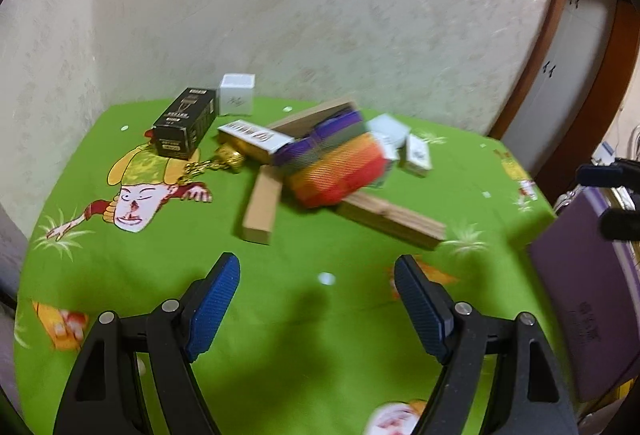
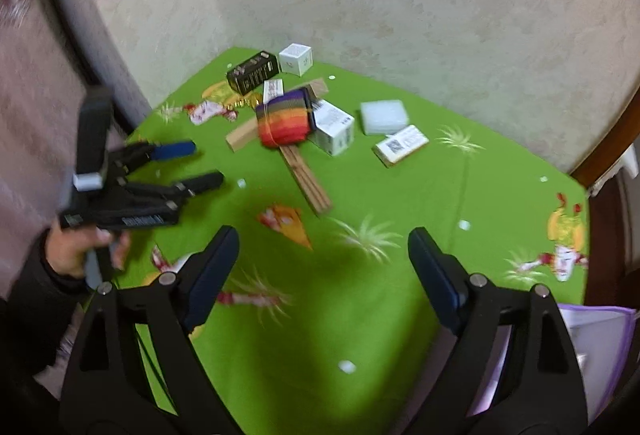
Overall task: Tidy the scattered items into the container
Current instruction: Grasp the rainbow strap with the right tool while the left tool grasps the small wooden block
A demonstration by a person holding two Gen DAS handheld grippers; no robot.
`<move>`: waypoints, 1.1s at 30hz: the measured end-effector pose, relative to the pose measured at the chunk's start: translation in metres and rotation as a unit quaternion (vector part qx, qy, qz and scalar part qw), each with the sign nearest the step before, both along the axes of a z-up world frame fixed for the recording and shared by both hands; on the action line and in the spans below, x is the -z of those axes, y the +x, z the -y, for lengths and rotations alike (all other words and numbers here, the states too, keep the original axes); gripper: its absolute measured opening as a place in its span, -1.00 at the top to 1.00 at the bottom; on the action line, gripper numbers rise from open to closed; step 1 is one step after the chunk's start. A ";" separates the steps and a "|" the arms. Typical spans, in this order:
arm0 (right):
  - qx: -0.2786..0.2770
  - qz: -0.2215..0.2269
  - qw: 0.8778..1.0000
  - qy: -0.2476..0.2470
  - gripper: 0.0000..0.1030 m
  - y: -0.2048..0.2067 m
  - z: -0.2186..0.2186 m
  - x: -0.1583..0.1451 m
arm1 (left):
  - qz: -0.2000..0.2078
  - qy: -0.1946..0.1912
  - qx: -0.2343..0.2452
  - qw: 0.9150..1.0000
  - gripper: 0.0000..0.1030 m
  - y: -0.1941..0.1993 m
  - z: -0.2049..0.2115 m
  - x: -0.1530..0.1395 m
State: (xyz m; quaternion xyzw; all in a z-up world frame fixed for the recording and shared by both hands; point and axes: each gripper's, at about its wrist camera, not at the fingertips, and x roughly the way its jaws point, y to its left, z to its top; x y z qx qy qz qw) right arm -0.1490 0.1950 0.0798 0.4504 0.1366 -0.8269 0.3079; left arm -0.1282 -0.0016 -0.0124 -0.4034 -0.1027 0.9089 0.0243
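A heap of scattered items lies at the far side of the green tablecloth [image 1: 280,315]: a rainbow-striped pouch [image 1: 334,163] on crossed wooden blocks [image 1: 262,209], a black box [image 1: 186,127], a white cube box [image 1: 237,94], a white-and-gold box [image 1: 254,139] and a gold chain [image 1: 224,161]. My left gripper [image 1: 316,267] hovers open and empty over bare cloth, short of the heap. The right wrist view shows the same pouch [image 2: 284,121], with my right gripper [image 2: 322,235] open and empty above the cloth. The purple container [image 1: 588,295] stands at the right edge.
To the right of the pouch lie a white box [image 2: 334,129], a flat pale square [image 2: 384,117] and a card box [image 2: 400,145]. A hand [image 2: 76,255] holds the left gripper [image 2: 204,165] at the left. A wall closes off the table's far sides.
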 end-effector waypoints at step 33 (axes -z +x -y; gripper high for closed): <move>-0.145 -0.011 0.986 0.087 -0.66 -0.087 0.152 0.100 | 0.022 -0.055 0.054 0.997 0.54 -0.066 0.022 0.034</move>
